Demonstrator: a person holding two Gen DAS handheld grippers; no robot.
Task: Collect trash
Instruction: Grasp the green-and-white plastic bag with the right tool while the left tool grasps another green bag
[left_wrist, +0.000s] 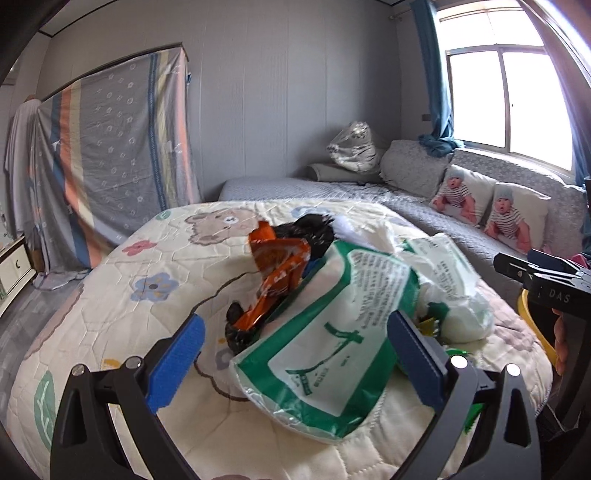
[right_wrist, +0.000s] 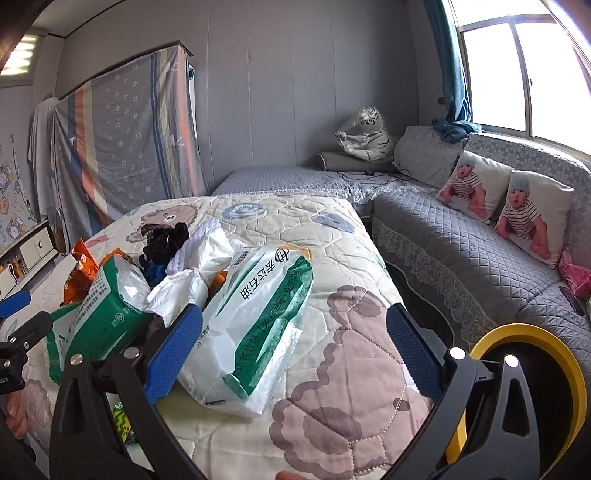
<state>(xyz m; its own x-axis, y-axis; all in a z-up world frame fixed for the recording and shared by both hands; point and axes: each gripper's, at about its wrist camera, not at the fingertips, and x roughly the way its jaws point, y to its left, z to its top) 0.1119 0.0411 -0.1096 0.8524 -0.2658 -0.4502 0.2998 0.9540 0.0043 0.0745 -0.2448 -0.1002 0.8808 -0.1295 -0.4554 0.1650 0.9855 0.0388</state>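
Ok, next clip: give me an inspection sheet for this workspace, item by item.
Surface: cream quilt with bear and flower print, covering a raised surface.
Job's things: green-and-white plastic bags, an orange wrapper, black plastic and white crumpled bags, all heaped together on the quilt.
Clutter: small green packet at the quilt's near edge.
Grippers: left gripper open, fingers either side of a green-and-white bag; right gripper open, over another such bag.
Cables: a dark cable on the grey bed behind.
Surroundings: yellow-rimmed bin to the right, grey sofa with two baby-print cushions, window, striped sheet hung on the wall.
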